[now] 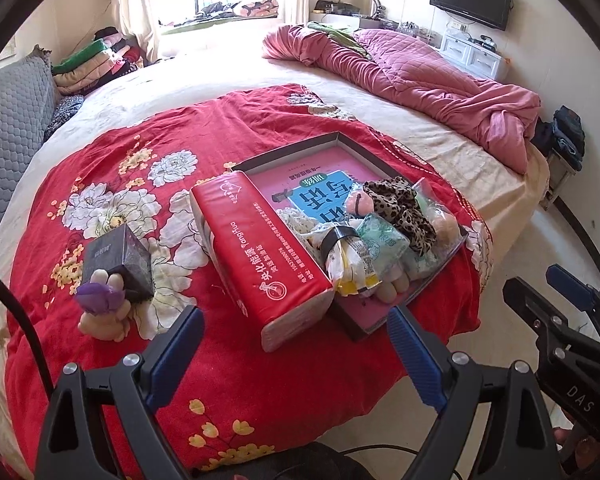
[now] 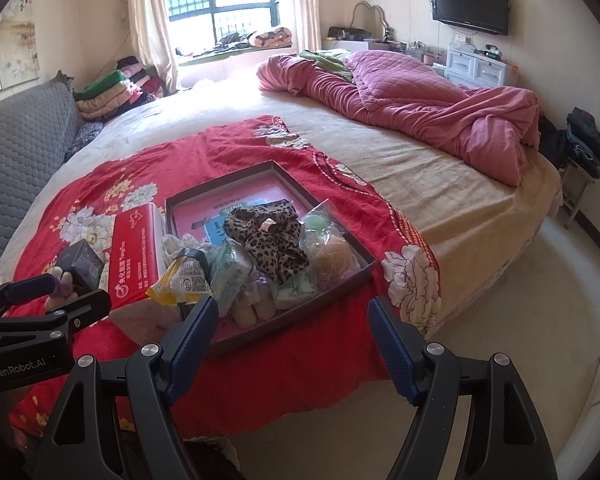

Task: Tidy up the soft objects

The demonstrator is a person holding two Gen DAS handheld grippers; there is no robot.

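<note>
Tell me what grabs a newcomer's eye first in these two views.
The red floral blanket spread over the near part of the bed stands out first, with the shallow box on it heaped with soft things, a leopard-print scrunchie on top. A big red tissue pack leans against the box's left side. Across the bed lies a rumpled pink quilt.
</note>
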